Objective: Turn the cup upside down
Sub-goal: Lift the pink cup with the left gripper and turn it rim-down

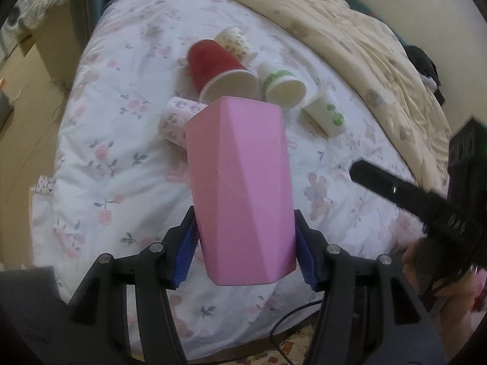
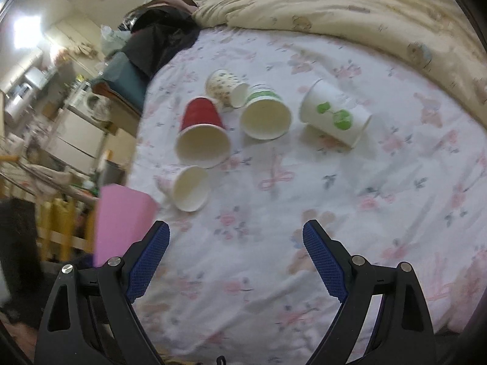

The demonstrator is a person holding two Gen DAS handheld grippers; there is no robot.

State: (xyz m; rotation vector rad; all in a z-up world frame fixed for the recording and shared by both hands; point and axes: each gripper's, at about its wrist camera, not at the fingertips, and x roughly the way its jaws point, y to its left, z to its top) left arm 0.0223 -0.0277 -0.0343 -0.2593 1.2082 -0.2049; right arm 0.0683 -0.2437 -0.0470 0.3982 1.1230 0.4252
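Observation:
My left gripper (image 1: 246, 243) is shut on a tall pink faceted cup (image 1: 240, 188), held above the bed, its closed end pointing away from the camera. The same pink cup (image 2: 121, 222) shows at the left of the right wrist view. My right gripper (image 2: 236, 258) is open and empty above the floral sheet; its black body (image 1: 426, 200) shows at the right of the left wrist view.
Several paper cups lie on their sides on the floral bedsheet (image 2: 334, 197): a red one (image 2: 202, 130), a green-banded one (image 2: 264, 115), a white one with green dots (image 2: 334, 115), a flowered one (image 2: 225, 88) and a small white one (image 2: 188, 188). A cream quilt (image 2: 350, 6) lies beyond.

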